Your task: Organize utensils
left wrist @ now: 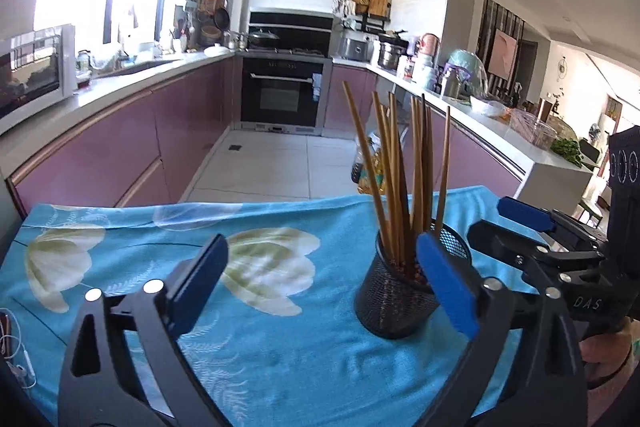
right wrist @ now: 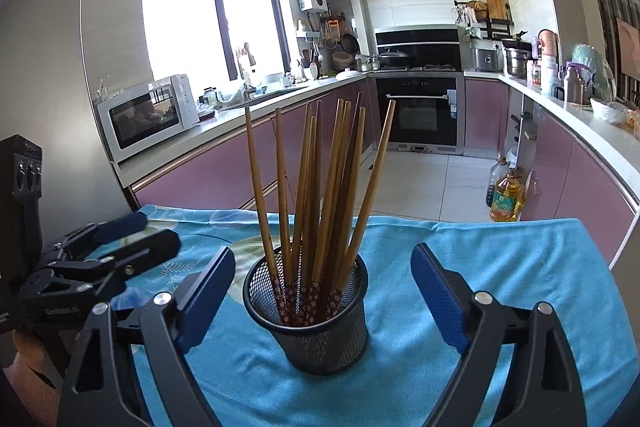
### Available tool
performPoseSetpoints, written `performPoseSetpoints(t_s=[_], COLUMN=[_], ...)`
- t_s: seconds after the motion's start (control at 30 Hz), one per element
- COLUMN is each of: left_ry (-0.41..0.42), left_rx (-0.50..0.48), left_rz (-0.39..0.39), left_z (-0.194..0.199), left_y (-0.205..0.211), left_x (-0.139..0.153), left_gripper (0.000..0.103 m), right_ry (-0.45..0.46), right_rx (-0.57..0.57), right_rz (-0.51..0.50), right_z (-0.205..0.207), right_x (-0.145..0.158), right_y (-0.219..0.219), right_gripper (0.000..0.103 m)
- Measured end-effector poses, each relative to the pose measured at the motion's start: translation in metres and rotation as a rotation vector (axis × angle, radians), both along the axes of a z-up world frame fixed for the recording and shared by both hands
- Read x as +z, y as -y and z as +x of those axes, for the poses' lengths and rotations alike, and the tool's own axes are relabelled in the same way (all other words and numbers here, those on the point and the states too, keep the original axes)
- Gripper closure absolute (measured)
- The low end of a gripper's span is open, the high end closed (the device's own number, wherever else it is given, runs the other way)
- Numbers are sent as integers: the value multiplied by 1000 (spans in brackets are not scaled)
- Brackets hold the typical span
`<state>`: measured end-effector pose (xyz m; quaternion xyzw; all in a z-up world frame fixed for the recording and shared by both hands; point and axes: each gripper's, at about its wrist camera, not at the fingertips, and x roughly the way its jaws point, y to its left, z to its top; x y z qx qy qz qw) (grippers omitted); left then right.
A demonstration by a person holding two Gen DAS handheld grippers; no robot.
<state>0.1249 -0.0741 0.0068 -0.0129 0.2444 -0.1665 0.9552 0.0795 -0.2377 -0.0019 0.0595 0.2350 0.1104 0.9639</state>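
- Chopsticks (right wrist: pixel 320 195): a bundle of brown wooden sticks, patterned dark-red ends down, standing fanned out in the holder at the centre of the right wrist view; in the left wrist view they rise right of centre (left wrist: pixel 400 179).
- Mesh holder (right wrist: pixel 316 323): black wire-mesh cup, upright on the cloth, lower centre of the right wrist view; right of centre in the left wrist view (left wrist: pixel 390 299).
- Table (right wrist: pixel 500 267): covered with a blue cloth printed with pale flowers.
- Right tool (right wrist: pixel 324 291): blue-padded fingers spread wide to either side of the holder, gripping nothing; whether a pad touches the mesh cannot be told. It also shows at the right edge of the left wrist view (left wrist: pixel 512 223).
- Left tool (left wrist: pixel 320 279): fingers spread wide, empty; the holder stands just behind its right pad. It shows at the left edge of the right wrist view (right wrist: pixel 136 231).
- Microwave (right wrist: pixel 148 117): white, on the counter, left of frame.
- Oil bottle (right wrist: pixel 506 199): on the floor, right of frame.
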Motion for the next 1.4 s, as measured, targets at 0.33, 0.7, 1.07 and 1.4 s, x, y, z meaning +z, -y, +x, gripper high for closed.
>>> performPoseSetpoints(t_s=[0.33,0.7,1.07,1.4], left_ry=[157,279,315,319], left_rx=[163,233,255,293], left_rz=[51,51,67,62], left_z=[-49,-75,-84,-86], left_y=[-37,-51,-47,-51], left_x=[-3,1,-4,-8], left_gripper=[5,5,5,5], right_ry=[118,215,253,260], right_rx=[-65,-111,-140,-146], right_rz=[-105,-113,-117,-111], right_z=[-30,-51,-60,-63], right_x=[-12,-14,-12,-10], right_y=[-20,-27,-27,-26], right_gripper=[6,6,6,6])
